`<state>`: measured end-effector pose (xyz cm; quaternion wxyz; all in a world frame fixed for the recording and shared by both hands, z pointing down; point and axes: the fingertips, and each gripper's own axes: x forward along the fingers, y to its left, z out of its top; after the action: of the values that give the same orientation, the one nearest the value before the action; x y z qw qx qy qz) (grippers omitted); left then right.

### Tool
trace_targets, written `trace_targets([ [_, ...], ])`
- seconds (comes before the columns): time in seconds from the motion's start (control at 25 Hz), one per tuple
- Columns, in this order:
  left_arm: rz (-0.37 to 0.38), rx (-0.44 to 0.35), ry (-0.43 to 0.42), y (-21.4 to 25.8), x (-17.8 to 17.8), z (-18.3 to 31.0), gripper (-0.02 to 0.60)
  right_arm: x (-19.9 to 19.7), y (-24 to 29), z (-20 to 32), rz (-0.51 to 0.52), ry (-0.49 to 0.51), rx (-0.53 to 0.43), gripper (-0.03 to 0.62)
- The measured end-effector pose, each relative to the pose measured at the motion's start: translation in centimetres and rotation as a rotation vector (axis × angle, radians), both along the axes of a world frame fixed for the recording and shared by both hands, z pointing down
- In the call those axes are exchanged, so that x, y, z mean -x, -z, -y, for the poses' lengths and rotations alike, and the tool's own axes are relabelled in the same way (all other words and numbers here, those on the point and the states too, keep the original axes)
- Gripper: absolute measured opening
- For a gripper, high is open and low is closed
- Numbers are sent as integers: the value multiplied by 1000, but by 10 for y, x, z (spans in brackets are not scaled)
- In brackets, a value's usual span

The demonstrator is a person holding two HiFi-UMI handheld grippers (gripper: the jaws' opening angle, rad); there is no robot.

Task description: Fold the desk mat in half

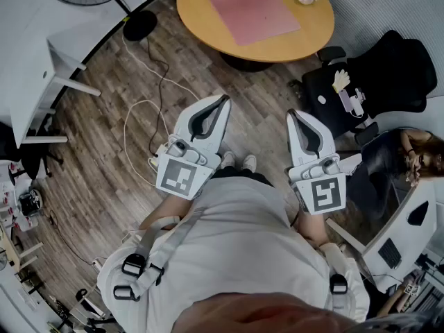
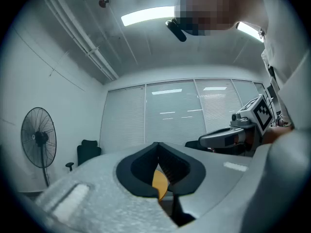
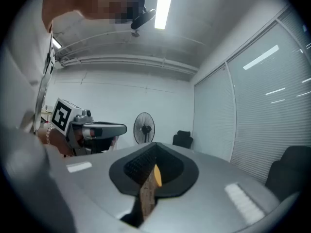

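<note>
Well ahead of us the mat (image 1: 253,11) lies flat and unfolded on the table (image 1: 201,19). We judge it thin, light and limp, likely to slide on the wood, so pinching the two corners of one short edge looks best. Our left gripper (image 1: 222,101) and right gripper (image 1: 297,114) hang level by our waist, both clenched on nothing.

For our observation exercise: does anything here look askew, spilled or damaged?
Nothing looks spilled or damaged. The pink desk mat lies flat, slightly askew on the round table; a white cable trails loose across the floor.
</note>
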<state>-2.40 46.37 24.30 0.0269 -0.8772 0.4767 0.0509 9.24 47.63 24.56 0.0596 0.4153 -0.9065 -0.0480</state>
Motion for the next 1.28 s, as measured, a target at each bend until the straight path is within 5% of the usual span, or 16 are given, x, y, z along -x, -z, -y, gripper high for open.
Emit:
trace_targets([
  [0.56, -3, 32, -1, -10, 60, 6, 5, 55, -8, 12, -14, -27, 6, 5],
  [1.28, -23, 43, 13, -18, 59, 72, 5, 54, -19, 83, -3, -9, 18, 5],
])
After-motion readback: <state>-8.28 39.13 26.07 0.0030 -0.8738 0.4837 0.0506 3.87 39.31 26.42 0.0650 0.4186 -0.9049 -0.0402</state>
